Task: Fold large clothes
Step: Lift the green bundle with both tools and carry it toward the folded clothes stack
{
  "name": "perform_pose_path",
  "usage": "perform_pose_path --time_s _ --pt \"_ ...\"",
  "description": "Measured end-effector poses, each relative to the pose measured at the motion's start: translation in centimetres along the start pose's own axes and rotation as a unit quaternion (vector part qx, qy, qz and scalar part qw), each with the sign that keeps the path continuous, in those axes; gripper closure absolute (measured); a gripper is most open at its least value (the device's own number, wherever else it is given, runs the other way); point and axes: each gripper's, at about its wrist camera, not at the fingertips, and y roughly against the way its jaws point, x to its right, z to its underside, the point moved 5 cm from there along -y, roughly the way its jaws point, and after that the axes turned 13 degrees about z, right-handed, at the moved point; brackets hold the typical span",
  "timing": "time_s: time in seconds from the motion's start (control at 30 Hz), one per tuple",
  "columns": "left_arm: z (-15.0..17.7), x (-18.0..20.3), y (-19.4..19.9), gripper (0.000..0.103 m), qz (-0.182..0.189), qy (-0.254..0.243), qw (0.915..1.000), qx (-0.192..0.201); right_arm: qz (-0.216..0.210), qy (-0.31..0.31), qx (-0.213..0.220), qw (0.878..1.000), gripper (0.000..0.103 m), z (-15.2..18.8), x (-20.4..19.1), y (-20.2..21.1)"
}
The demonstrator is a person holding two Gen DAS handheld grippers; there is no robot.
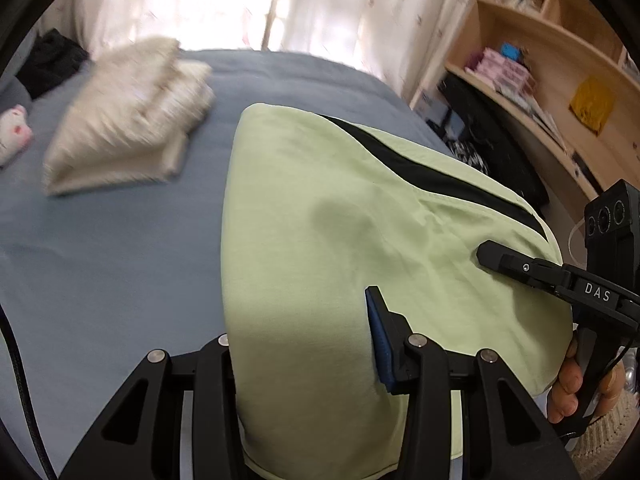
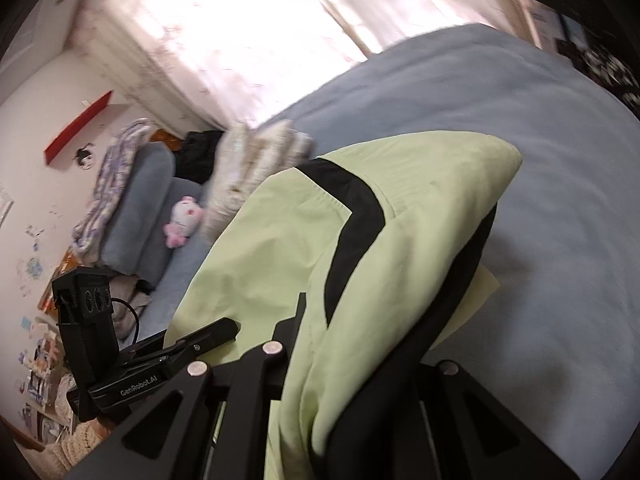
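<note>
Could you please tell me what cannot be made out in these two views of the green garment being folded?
- Left gripper: the light green garment drapes over its fingertips in the left wrist view.
- Right gripper: its fingertips are buried in the same cloth in the right wrist view.
- Beige folded clothes: blurred by motion, so the garment type is unclear.
- Garment's lower hem: cut off by the bottom edge.

The garment (image 1: 320, 232) is large and light green, with a wide black stripe (image 1: 432, 172) that runs across its upper part. It is already folded into a thick bundle of several layers, and a black inner side (image 2: 448, 304) shows along one edge. The bundle is lifted above the blue bed (image 1: 100, 248). Its cloth looks smooth, with a few soft creases near the middle.
</note>
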Motion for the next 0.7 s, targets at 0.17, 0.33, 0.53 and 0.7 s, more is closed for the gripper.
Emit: perform_pose_path --time_s 0.17,0.33,0.53,0.7 --pt "-5.8 -5.9 6.7 0.062 -0.025 0.002 0.999 0.038 -0.041 0.029 0.018 0.999 0.093 -5.6 -9.2 -2.4" --pt "-14.7 -13.9 10.5 0.062 -0.063 -0.013 0.9953 0.072 -0.07 0.04 0.029 0.996 0.093 -12.5 -17.7 -7.3" --pt "-24.9 -23.4 9.6 0.062 -0.083 -0.019 0.9924 0.089 -0.082 0.035 0.044 0.995 0.093 -21.0 -24.1 -16.3" --pt "-30.3 -30.8 5.9 0.062 -0.095 -0.023 0.9913 0.088 -0.091 0.018 0.046 0.995 0.093 -25.8 -25.9 -24.5"
